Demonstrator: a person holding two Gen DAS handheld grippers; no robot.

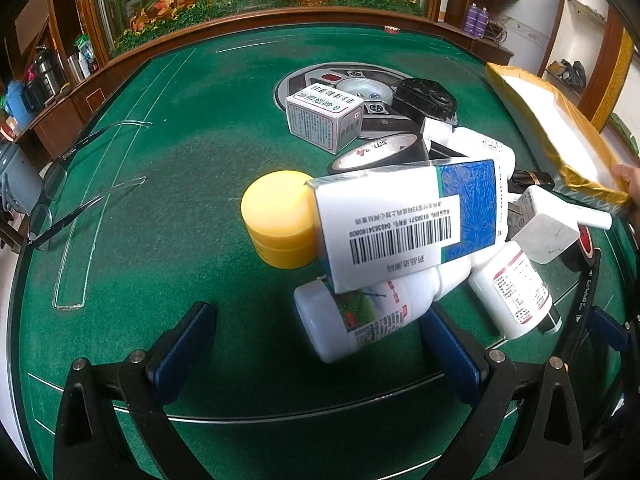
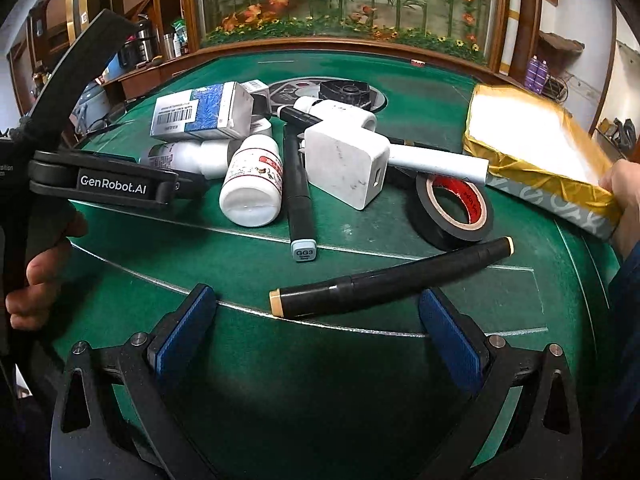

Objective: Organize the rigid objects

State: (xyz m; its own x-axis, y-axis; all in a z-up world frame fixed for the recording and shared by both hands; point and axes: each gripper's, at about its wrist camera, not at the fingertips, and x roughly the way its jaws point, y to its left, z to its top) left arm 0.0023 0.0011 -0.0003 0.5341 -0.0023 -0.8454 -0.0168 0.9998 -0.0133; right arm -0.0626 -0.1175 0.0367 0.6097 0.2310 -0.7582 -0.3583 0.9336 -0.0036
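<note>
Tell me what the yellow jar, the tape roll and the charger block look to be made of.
Yellow jar: likely plastic, smooth, opaque, soft sheen. Tape roll: glossy black vinyl-looking tape on a red-printed core, probably cardboard. Charger block: white hard plastic, matte and scuffed.

Daylight from the glass cabinet (image 2: 348, 4) behind the tabletop (image 1: 168, 184) leaves both fisheye views evenly bright yet soft, with the gold-edged box (image 2: 532, 132) blown out to white glare, dark vignetted corners, strongly bowed edges and shadow pooling nearest the lens.
</note>
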